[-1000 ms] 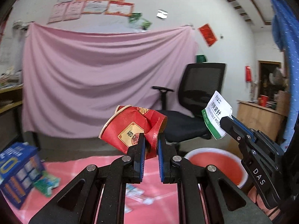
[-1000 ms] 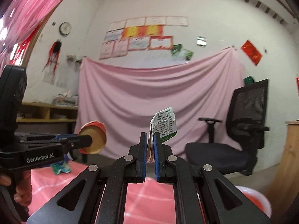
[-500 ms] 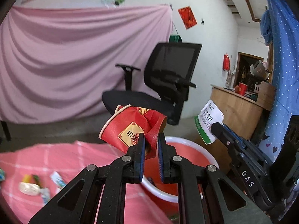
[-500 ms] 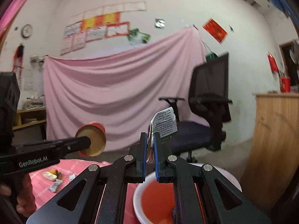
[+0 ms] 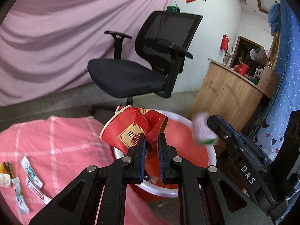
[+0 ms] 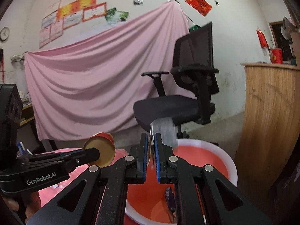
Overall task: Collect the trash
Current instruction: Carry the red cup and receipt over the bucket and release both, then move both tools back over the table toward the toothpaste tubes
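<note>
Both pieces of trash are at the drop-off step: the left gripper [image 5: 151,146] is clamped on a crumpled red paper cup [image 5: 131,129] at the centre of the left wrist view, over the near rim of the red basin [image 5: 187,157]. The right gripper [image 6: 151,148] is pinched on a blurred white packet [image 6: 164,131], above the basin at lower centre of its view. Next, I judge, each gripper's 2 fingers must part so the cup and packet fall inside; more wrappers [image 5: 28,176] wait on the pink cloth [image 5: 56,131] at lower left.

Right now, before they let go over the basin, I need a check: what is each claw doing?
Left claw: shut on the crushed red paper cup.
Right claw: shut on the white and green packet.
</note>
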Available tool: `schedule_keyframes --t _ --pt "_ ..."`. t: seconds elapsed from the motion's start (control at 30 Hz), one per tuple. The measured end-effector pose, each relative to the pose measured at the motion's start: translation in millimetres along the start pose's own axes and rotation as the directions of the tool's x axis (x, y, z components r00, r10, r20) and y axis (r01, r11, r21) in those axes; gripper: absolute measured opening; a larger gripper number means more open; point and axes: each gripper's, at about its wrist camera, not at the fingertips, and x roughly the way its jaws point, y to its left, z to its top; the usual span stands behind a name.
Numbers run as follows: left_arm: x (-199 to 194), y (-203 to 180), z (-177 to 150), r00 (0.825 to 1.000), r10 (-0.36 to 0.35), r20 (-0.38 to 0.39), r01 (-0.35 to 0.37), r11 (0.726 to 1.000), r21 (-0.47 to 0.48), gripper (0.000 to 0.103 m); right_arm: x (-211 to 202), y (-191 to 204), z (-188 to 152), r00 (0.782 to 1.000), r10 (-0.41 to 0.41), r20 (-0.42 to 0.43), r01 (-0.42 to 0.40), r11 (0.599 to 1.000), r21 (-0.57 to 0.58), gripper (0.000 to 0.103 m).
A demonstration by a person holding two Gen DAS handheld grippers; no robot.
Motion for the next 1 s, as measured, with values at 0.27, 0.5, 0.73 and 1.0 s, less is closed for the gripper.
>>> schedule_keyframes --t 0.27,0.5,0.73,1.0 --pt "20 -2 0 0.998 -0.024 -0.061 0.023 0.999 -0.023 0.01 9 -17 -3 0.998 -0.02 -0.062 0.024 0.998 0.056 0.006" --pt "23 3 -3 0.996 -0.028 -0.08 0.024 0.999 -0.048 0.018 11 -26 -5 0.996 -0.03 -0.089 0.038 0.996 0.085 0.006" --pt "7 15 -3 0.999 0.007 -0.043 -0.01 0.997 -0.071 0.019 11 -22 -2 0.996 -0.029 -0.084 0.035 0.997 0.074 0.008" --pt "-37 36 -2 0.991 0.119 0.054 -0.114 0.99 -0.086 0.036 6 1 9 1.0 0.004 -0.029 -0.002 0.998 0.069 0.031"
